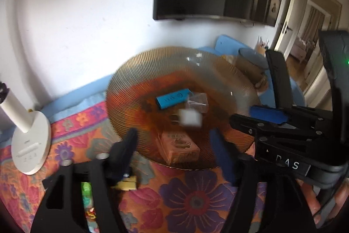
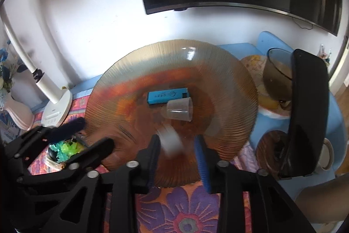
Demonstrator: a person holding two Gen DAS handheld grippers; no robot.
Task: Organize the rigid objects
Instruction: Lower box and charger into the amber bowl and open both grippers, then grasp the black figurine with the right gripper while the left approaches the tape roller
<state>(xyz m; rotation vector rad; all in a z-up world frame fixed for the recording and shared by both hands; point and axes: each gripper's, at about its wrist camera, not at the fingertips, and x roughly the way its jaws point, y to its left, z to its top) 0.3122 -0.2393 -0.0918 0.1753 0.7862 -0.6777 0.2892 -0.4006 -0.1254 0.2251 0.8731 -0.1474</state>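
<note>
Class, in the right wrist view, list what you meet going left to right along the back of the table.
Pink vase → white lamp base → amber plate → smoky glass bowl

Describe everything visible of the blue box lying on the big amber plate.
The blue box is a small, flat, oblong carton, bright blue, with dark print and a round emblem on its top face; one end looks darker. It lies flat near the middle of the ribbed amber glass plate, long side roughly across the right wrist view. A small clear plastic cup, tipped on its side, lies against its near edge. Neither gripper touches it.
</note>
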